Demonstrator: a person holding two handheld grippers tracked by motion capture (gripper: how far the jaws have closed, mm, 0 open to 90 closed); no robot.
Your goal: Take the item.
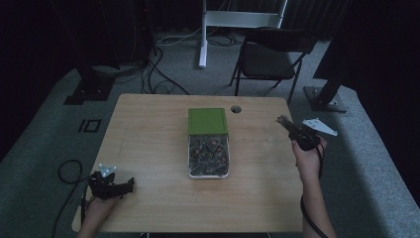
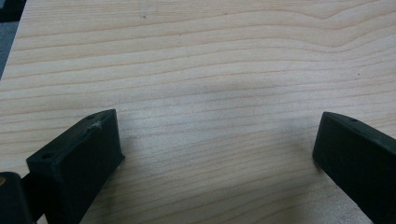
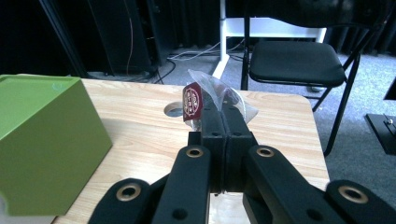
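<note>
The worktop [image 1: 148, 198] is pale wood with a cable hole [image 1: 236, 108] at about one o'clock from its centre. At the centre sits a green box [image 1: 207, 121], and touching it on the near side an open tray [image 1: 191, 171] packed with small sachets. In the right gripper view the box fills the nine o'clock side, well apart from the right claw [image 3: 224, 108].

The step in hand looks like carrying one sachet [image 3: 192, 101] away from the tray. To do it well, the grip should stay firm on the thin clear wrapper, the wrist level, and the set-down spot chosen clear of the hole and the worktop's far edge, which lies near at twelve o'clock.

The right claw, at three o'clock from the tray in the high view [image 1: 286, 122], is closed tight on the sachet: red-labelled, in crinkled clear film, standing up from the tips and held above the wood.

The left claw [image 2: 215, 154] rests at the seven o'clock corner, jaws spread wide, nothing between them but bare wood.
</note>
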